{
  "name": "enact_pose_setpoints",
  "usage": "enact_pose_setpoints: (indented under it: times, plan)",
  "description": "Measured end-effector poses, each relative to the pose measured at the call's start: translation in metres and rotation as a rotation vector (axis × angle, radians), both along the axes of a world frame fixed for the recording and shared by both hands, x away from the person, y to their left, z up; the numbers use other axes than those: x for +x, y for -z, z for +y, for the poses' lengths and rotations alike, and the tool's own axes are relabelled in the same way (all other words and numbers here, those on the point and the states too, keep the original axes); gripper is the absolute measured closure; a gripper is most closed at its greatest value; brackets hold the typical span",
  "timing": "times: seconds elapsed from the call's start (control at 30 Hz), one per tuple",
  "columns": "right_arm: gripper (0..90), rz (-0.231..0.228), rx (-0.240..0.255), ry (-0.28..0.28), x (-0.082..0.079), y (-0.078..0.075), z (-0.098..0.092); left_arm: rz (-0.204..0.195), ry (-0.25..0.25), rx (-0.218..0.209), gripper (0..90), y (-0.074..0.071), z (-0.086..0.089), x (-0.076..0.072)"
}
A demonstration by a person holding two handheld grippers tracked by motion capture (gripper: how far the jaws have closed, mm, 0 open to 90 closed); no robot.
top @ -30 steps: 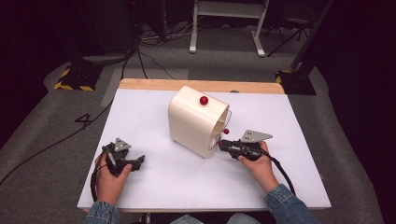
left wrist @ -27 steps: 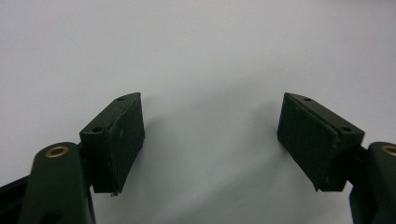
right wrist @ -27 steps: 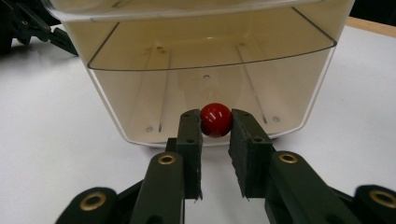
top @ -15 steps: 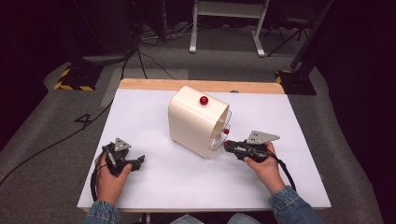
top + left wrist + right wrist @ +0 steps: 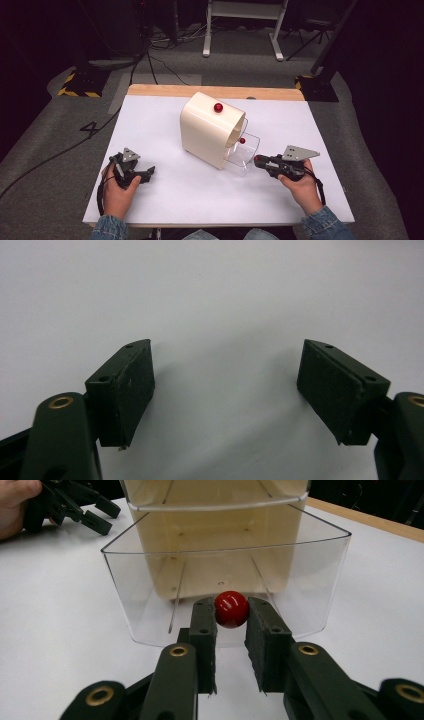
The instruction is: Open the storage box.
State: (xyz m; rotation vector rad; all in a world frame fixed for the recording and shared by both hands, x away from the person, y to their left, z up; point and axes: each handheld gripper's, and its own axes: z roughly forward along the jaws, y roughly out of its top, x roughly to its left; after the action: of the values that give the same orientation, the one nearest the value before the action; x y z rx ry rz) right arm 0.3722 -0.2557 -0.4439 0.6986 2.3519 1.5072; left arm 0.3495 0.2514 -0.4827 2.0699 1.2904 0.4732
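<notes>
Cream rounded-top box (image 5: 207, 130) standing near centre of white table (image 5: 165, 200), red ball knob (image 5: 218, 107) on its upper face; clear plastic drawer (image 5: 243, 159) pulled partway out of its lower front, toward the person's right, open top, transparent walls, resting on or just above the table surface. Small red round knob (image 5: 232, 609) on the drawer front, clamped between the two black pads of the right claw (image 5: 232, 630); pads pressing on either side of the knob, jaws drawn in close, pointing level at the drawer wall. Same claw in high view (image 5: 258, 160) at the drawer's outer end, held in the right hand (image 5: 300, 185), grey three-cornered plate (image 5: 299, 152) on top, cable trailing back along the wrist. Left claw (image 5: 225, 385) with jaws well apart, nothing between the pads, bare white table beneath; in high view (image 5: 149, 173) lying near the front left of the table, well apart from the box, gripped by the left hand (image 5: 119, 192). Wooden strip (image 5: 210, 91) along the table's far edge; grey carpet floor (image 5: 50, 150) with black cables beyond
</notes>
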Motion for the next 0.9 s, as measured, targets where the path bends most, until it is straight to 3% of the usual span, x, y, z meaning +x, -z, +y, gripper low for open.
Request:
enact_pose_setpoints:
  times: [0.43, 0.7, 0.9]
  plan:
    - [74.4, 0.011, 0.002, 0.017, -0.016, 0.000, -0.030, -0.004, -0.002, 0.000, 23.3, 0.000, 0.000, 0.000]
    - [74.2, 0.070, -0.049, 0.023, -0.017, 0.017, -0.034, -0.004, -0.002, 0.000, 23.2, 0.000, 0.000, 0.000]
    - [73.5, 0.088, -0.129, 0.018, -0.017, 0.026, -0.030, -0.004, -0.002, 0.000, 23.3, 0.000, 0.000, 0.000]
